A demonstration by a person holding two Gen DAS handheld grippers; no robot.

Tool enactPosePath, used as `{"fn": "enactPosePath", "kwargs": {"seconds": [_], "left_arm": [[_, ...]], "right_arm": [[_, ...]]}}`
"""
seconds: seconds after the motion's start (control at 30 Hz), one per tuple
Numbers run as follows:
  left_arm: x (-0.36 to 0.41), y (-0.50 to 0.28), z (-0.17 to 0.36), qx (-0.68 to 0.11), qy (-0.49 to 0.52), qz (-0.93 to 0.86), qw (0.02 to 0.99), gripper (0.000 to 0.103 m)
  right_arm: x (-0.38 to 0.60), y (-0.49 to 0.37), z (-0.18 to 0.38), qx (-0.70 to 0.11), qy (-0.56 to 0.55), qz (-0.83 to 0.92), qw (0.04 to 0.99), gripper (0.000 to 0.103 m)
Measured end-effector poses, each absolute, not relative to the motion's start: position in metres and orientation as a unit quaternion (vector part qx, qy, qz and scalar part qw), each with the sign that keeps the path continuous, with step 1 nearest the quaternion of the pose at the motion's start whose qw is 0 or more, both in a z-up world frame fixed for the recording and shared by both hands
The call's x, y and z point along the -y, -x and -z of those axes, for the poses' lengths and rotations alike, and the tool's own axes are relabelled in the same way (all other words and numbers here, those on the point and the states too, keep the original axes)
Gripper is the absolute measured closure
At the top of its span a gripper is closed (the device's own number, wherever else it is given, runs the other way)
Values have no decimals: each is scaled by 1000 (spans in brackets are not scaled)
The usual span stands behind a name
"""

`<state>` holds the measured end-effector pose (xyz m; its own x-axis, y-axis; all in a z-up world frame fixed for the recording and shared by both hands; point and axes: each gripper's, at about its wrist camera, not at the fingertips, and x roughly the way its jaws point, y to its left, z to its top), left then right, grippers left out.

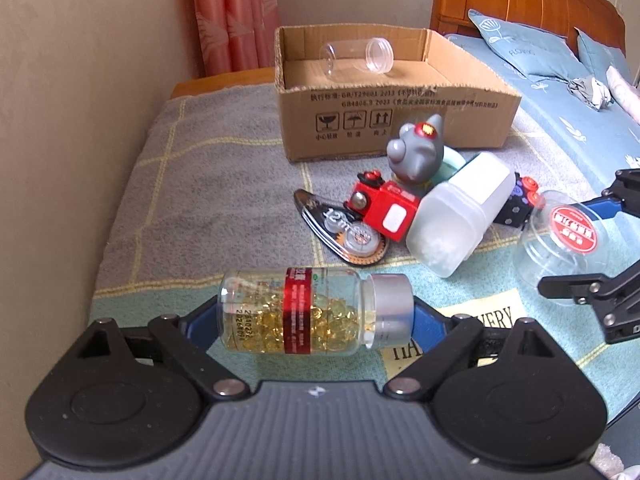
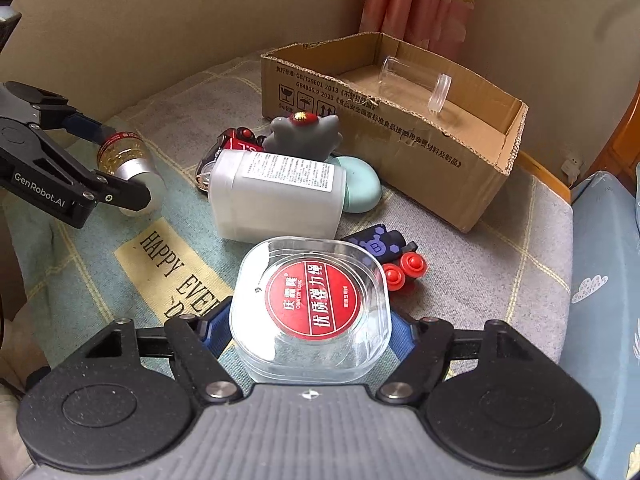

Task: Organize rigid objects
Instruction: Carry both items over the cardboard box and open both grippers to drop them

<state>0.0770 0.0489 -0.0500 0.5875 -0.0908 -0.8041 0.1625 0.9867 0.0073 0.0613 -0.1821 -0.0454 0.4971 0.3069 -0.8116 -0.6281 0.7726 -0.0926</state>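
Note:
My left gripper (image 1: 316,316) is shut on a clear pill bottle (image 1: 312,312) of yellow capsules with a silver cap, held sideways above the blanket; it also shows in the right wrist view (image 2: 128,160). My right gripper (image 2: 310,320) is shut on a clear plastic box with a red round label (image 2: 312,308), also visible in the left wrist view (image 1: 560,236). An open cardboard box (image 1: 400,120) stands behind and holds a clear jar (image 1: 356,54) lying on its side.
On the blanket lie a frosted white container (image 2: 276,196), a grey toy figure (image 1: 420,152), a red toy (image 1: 380,204), a tape dispenser (image 1: 344,232), a mint-green object (image 2: 360,188) and a black toy with red buttons (image 2: 388,256). A wall stands left, a bed right.

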Motion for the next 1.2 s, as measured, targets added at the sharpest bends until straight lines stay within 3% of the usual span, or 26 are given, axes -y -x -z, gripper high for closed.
{"fn": "enactPosePath", "kwargs": {"seconds": [0.6, 1.07, 1.13, 1.17, 1.2], "left_arm": [[-30, -125, -31, -382, -52, 113, 916, 10], [-2, -216, -65, -347, -102, 121, 924, 10], [2, -227, -63, -353, -106, 123, 922, 10], [4, -232, -61, -356, -106, 122, 920, 10], [6, -236, -59, -360, -107, 123, 919, 10]], "right_arm": [[206, -127, -43, -315, 171, -269, 894, 24], [196, -233, -34, -346, 138, -237, 897, 23], [196, -237, -29, -347, 137, -232, 898, 12], [197, -237, -27, -346, 134, -232, 899, 1], [200, -234, -28, -341, 127, -236, 901, 0]]}}
